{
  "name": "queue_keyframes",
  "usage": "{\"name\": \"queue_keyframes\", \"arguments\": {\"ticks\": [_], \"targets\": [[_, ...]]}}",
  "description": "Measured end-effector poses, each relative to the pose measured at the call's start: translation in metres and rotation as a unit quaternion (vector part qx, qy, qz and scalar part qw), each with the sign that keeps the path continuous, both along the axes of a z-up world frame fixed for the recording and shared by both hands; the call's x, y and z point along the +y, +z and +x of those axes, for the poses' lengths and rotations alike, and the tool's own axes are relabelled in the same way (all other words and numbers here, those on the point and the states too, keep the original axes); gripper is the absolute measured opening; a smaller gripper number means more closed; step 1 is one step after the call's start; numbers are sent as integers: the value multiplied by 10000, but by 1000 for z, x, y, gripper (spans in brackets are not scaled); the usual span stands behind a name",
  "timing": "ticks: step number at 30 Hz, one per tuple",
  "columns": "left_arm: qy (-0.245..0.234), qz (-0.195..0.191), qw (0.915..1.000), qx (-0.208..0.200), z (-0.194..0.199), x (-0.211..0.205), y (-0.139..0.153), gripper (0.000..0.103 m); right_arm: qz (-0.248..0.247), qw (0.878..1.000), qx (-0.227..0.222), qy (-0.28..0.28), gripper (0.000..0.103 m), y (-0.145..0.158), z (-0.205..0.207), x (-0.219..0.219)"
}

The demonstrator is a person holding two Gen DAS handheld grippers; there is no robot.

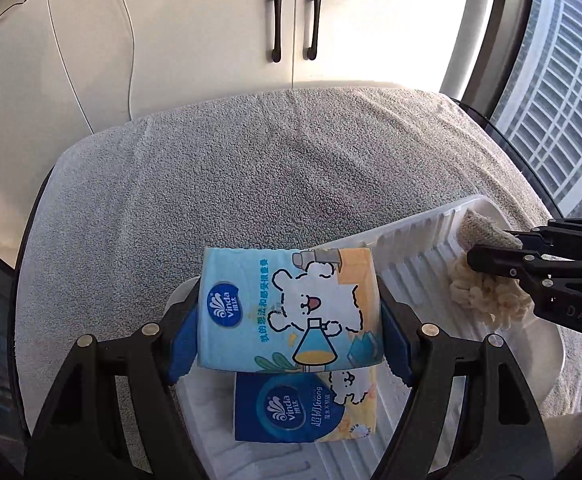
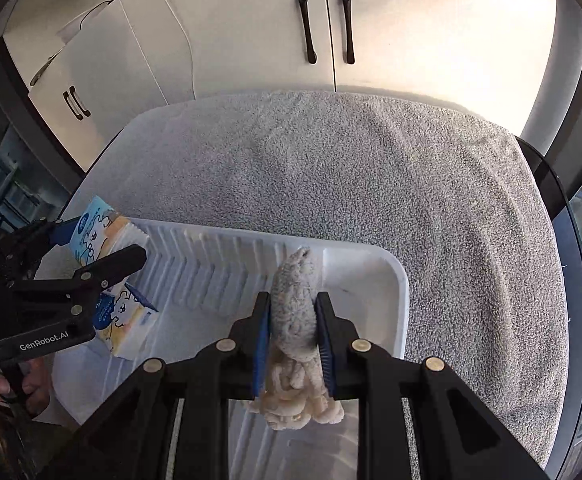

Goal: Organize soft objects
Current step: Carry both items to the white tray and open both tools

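Observation:
My left gripper is shut on a light blue Vinda tissue pack with a white bear print, held above the white ribbed tray. A second tissue pack, dark blue and yellow, lies in the tray right below it. My right gripper is shut on a soft grey and cream knitted plush toy and holds it over the tray's right part. The toy's cream fringe hangs below the pads. The right gripper also shows in the left wrist view, the left one in the right wrist view.
The tray sits on a grey terry towel that covers the table. White cabinet doors with black handles stand behind the table. A window is on the right. The towel beyond the tray is bare.

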State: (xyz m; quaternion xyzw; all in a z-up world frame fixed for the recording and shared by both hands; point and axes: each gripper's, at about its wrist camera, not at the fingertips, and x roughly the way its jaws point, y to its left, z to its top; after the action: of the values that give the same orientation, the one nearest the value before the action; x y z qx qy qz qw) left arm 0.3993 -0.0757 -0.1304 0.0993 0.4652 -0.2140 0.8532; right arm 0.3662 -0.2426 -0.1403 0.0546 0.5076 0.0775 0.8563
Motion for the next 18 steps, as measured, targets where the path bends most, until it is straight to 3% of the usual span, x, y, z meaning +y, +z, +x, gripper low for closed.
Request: {"name": "queue_keyframes", "arguments": {"ticks": [8,14,18], "targets": [[-407,398,9983,94,-14,-13,-9,73,150,9990,323,262,24,-16,-6,15],[-657,552,9955,395,-16,-22,-18,75,-44,9984,313,469,25,-16,-14,24],[-497,411,9964,557,-11,-22,-26,76,-55,9984,263,500,40,-15,-13,27]]}}
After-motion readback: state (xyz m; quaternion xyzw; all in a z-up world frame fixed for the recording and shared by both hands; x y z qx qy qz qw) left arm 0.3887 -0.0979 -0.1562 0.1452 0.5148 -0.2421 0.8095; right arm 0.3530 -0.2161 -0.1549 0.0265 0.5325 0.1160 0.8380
